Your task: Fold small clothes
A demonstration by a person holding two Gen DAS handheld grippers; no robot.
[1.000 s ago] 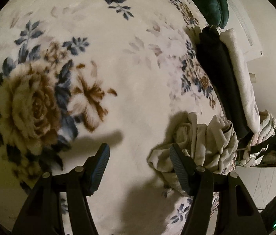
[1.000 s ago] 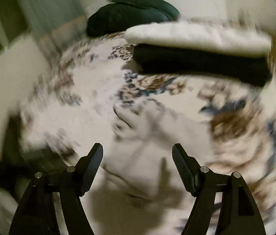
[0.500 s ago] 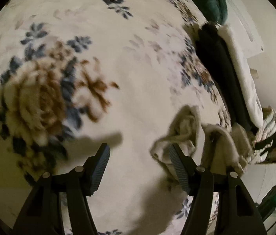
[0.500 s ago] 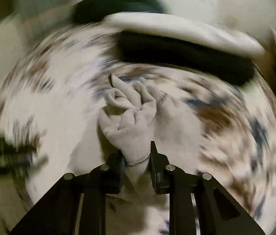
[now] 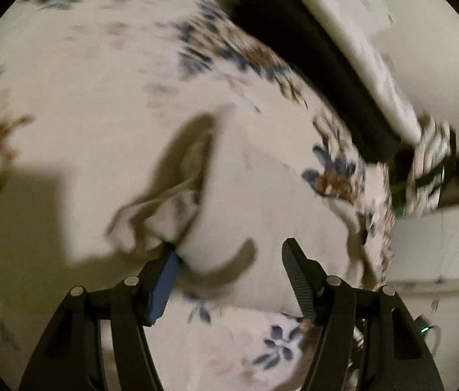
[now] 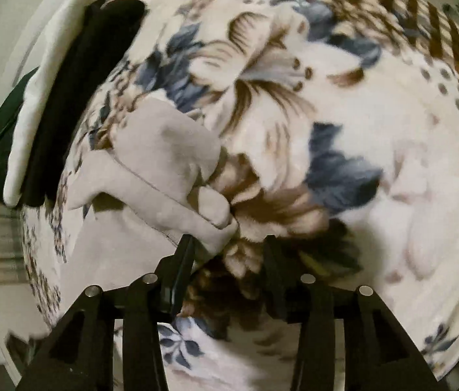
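A beige garment [image 5: 262,195] lies partly spread on the floral blanket [image 5: 82,104], one side still bunched in folds. My left gripper [image 5: 229,260] hangs open just above it, its blue-padded left finger touching the bunched folds. Cloth fills the gap, but the pads do not press on it. In the right wrist view the same garment [image 6: 164,169] lies to the upper left, with a rounded corner reaching down to my right gripper [image 6: 228,241]. Its jaws are opening; the corner rests against the left finger and nothing is pinched.
A folded stack of black and white clothes [image 5: 327,75] [image 6: 76,75] lies along the blanket's edge, with a dark green cushion [image 6: 4,107] beyond it. A striped garment heap [image 5: 431,163] sits past the stack's end. The blanket [image 6: 392,163] stretches on to the right.
The right gripper closed on the beige garment, swung round with it and has let go. The garment went from a crumpled heap to partly spread. The left gripper slid over it.
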